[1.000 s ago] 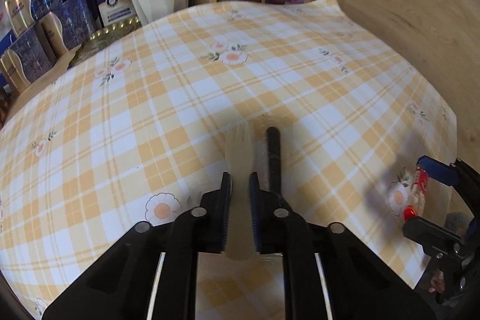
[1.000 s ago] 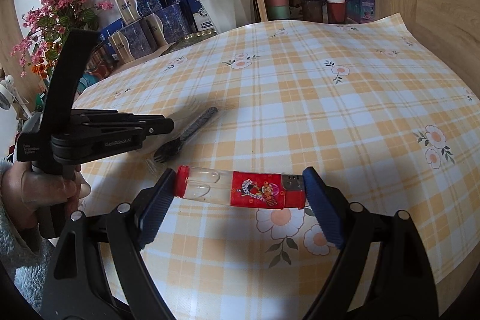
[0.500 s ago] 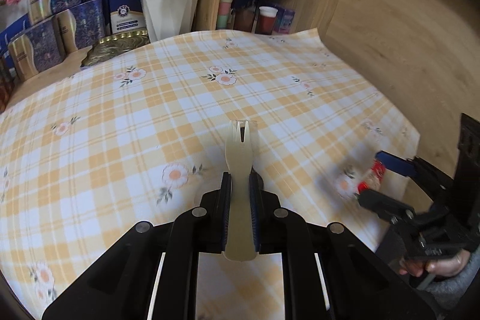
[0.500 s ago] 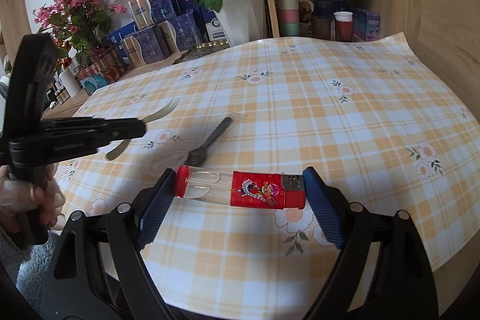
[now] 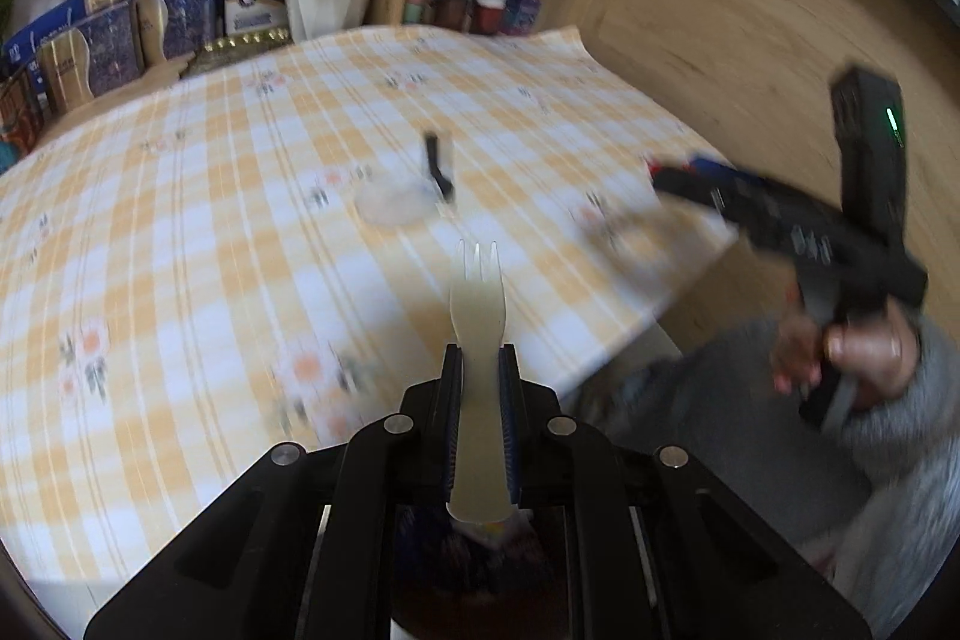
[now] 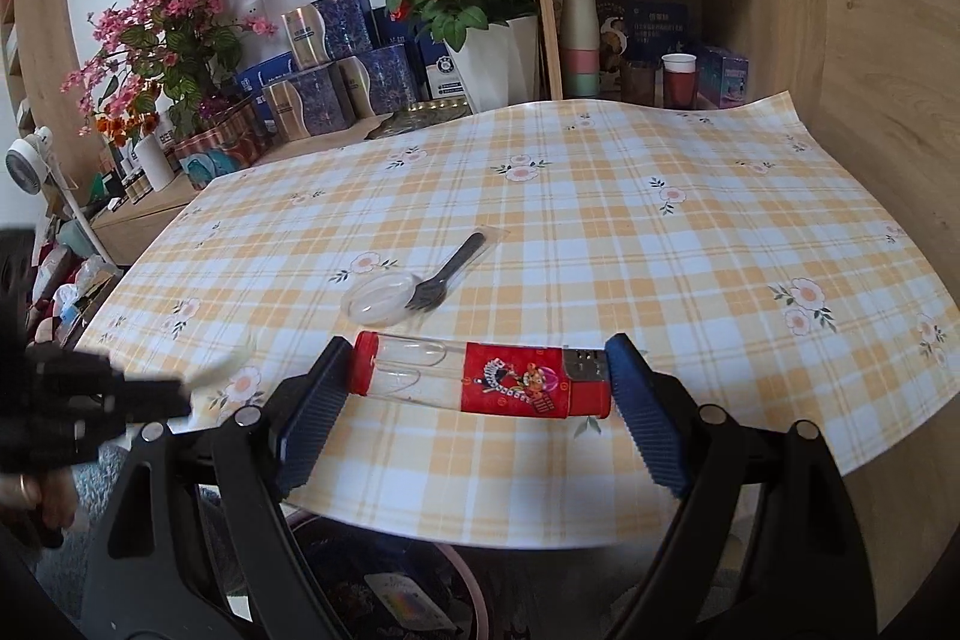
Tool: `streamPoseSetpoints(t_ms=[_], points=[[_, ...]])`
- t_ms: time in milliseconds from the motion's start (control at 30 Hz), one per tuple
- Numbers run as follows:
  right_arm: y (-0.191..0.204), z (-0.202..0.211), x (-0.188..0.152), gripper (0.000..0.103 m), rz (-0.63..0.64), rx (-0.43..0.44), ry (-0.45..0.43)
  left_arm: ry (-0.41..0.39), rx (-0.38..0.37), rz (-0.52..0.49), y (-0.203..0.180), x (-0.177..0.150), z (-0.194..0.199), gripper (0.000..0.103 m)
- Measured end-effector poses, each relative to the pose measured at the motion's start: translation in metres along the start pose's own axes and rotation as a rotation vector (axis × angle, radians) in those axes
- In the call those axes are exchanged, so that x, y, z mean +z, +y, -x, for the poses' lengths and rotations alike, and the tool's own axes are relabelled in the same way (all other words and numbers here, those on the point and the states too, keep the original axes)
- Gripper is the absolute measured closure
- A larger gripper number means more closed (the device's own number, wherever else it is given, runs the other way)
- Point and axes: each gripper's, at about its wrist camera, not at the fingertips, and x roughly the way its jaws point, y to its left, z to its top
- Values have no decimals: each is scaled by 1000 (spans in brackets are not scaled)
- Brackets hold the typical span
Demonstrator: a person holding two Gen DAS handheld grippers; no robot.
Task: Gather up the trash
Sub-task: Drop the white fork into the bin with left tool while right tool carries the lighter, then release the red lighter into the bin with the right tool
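1. Checked yellow cloth covers the desk (image 6: 690,244); bin (image 6: 384,580) shows at bottom centre, below its near edge.
2. Right gripper (image 6: 480,388): fingers wide, clamping the red lighter (image 6: 516,385) endwise. Release over the bin.
3. Left gripper (image 5: 480,388): fingers nearly together, pinching the pale fork (image 5: 478,316). Keep level.
4. Black fork (image 6: 447,274) and clear lid (image 6: 379,300), mid-frame: uncollected.

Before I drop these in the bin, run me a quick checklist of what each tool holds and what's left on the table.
1. Left tool shut on the pale plastic fork: ok.
2. Right tool clamping the red lighter end to end: ok.
3. Bin below the table edge, under the right tool: ok; how the left tool lines up with it: cannot tell.
4. Table cleared: not ok; black fork in its wrapper and clear lid remain.
5. Both tools apart: ok.
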Motion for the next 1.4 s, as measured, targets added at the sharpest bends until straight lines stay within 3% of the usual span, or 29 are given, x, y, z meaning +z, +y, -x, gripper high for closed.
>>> streamPoseSetpoints(t_ms=[167, 367, 600, 733, 800, 1067, 1233, 1400], points=[[6, 8, -5, 19, 8, 4, 0, 89, -72, -69, -21, -36, 0, 91], [14, 10, -10, 19, 21, 10, 11, 212, -96, -119, -32, -68, -21, 91], [15, 8, -14, 19, 28, 9, 28, 318, -102, -99, -24, -80, -56, 91], [15, 6, -16, 19, 26, 6, 39, 331, -107, -62, -15, -76, -67, 86], [17, 7, -17, 19, 33, 5, 43, 303, -100, -30, -8, -72, -64, 63], [25, 7, -28, 19, 52, 7, 72, 102, -28, 63, 7, -59, -24, 40], [39, 6, -40, 19, 85, 22, 101, -63, 119, 55, 2, -61, 12, 21], [64, 6, -59, 19, 143, 58, 145, -223, 227, 99, 0, -70, 43, 14]])
